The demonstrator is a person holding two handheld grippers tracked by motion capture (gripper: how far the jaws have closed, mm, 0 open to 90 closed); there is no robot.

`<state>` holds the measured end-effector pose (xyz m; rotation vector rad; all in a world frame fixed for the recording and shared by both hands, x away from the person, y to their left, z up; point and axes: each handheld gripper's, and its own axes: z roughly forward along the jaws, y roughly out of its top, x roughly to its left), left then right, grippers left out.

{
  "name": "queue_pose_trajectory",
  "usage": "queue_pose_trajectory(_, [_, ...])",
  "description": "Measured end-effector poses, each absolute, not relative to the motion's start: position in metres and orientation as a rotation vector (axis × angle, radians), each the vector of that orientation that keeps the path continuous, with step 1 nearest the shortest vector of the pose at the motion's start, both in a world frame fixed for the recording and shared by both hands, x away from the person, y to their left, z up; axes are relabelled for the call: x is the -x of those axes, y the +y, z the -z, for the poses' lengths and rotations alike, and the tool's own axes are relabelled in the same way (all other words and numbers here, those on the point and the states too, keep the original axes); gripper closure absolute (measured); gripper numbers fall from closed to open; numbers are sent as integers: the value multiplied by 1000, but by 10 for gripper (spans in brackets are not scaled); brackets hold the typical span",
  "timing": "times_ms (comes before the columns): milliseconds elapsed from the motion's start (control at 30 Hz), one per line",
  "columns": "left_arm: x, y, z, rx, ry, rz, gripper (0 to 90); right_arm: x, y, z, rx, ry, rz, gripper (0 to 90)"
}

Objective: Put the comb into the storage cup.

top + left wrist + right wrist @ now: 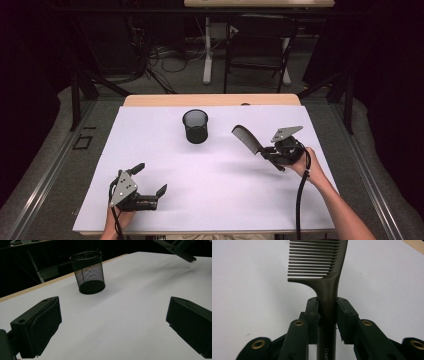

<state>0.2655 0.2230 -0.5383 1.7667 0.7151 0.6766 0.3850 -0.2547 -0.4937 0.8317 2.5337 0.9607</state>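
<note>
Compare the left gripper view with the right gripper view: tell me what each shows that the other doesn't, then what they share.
Left gripper view alone: the mesh cup standing upright on the table, the open left claw with nothing between its jaws, and dark room beyond the table's edge.

Right gripper view alone: the comb's teeth, the right claw shut on its handle, and partial lettering on that handle.

Shared: the white table and the comb, which the left gripper view catches at its top right.

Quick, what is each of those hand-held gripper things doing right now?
Left hand-held gripper: open, holding nothing.
Right hand-held gripper: closed on the comb handle.
</note>
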Motion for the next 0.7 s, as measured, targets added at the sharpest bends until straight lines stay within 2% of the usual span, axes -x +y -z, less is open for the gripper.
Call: queue_pose_trajectory(700, [-265, 223, 538, -1770, 713, -681, 0, -380, -248, 501, -850, 2405, -1113, 728])
